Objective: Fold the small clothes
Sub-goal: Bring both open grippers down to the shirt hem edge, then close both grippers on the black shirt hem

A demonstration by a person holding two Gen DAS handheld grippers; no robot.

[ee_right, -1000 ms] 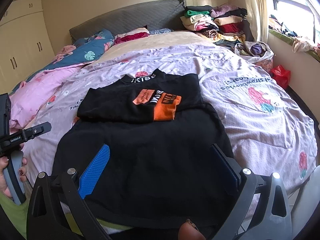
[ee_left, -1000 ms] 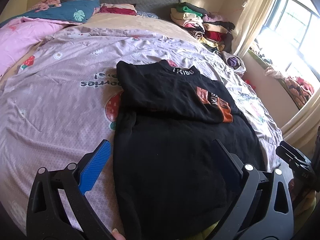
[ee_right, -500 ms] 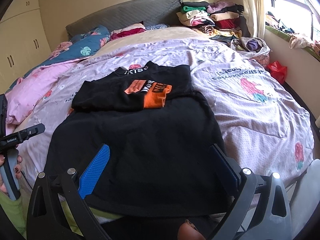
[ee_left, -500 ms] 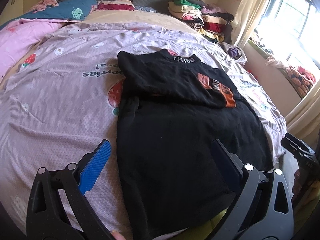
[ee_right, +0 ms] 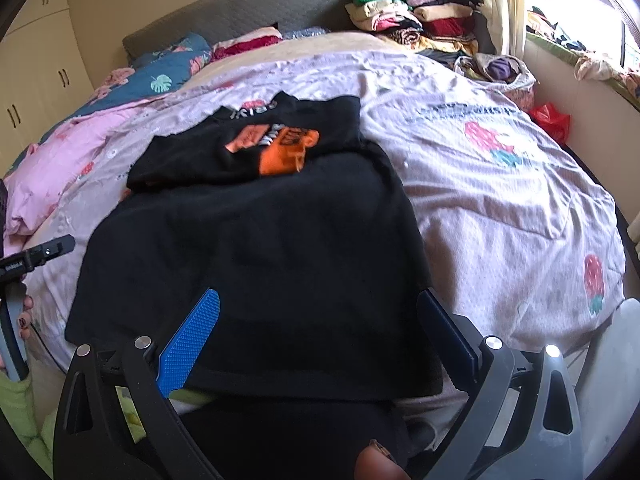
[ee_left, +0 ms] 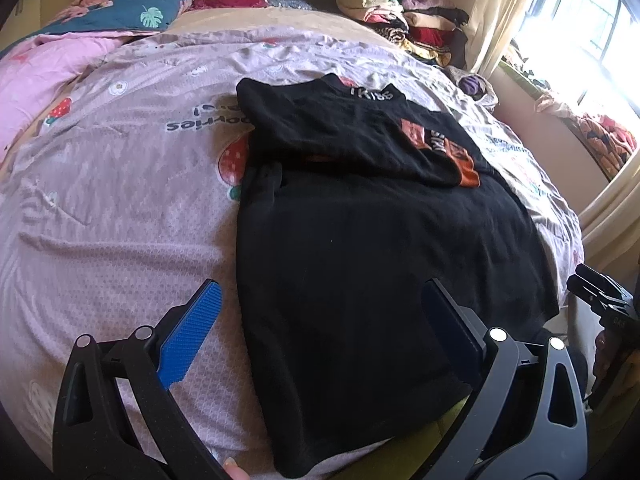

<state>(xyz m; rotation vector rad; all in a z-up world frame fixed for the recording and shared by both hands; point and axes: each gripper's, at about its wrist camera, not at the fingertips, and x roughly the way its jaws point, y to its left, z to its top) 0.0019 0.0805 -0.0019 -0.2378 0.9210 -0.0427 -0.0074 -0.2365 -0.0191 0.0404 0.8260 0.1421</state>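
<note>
bed (ee_right: 500, 200) | lilac strawberry sheet | black shirt (ee_right: 256, 248) flat

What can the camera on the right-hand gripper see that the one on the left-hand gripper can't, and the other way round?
Only the right wrist view shows the cream wardrobe doors with dark handles and the red plastic bag on the floor beside the bed.

Only the left wrist view shows the orange patterned fabric on the window ledge.

Both show the black T-shirt with the orange print spread on the lilac strawberry-print bedsheet, the pile of folded clothes by the headboard, and each view's own gripper open above the shirt's near hem: left, right.
</note>
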